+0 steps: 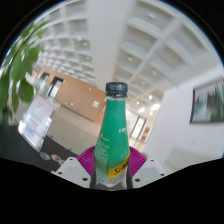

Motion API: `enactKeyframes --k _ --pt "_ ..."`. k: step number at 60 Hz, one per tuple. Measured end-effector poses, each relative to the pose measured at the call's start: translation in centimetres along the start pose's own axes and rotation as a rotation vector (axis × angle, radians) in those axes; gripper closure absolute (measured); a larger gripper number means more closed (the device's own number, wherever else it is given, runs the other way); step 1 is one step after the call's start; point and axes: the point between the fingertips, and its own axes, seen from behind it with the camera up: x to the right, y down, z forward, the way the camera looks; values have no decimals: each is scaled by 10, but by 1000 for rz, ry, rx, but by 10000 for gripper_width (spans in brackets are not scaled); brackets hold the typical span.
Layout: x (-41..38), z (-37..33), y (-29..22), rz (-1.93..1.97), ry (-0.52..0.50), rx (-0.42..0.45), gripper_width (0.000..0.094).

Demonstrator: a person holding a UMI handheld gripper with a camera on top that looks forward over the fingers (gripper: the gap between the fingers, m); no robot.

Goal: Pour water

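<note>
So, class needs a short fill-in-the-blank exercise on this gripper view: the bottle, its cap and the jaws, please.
1. The bottle is coloured ____.
2. Its cap is ____ the bottle, not removed.
3. The bottle stands ____ between the pink pads, not tilted for pouring.
4. The gripper has its jaws shut on the ____.

Missing words: green; on; upright; bottle
</note>
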Motion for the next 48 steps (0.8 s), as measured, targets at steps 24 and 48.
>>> enactKeyframes --k 24,48 --pt "-83 8 191 345 -113 -347 523" --pt "-89 -26 220 421 -104 -488 107"
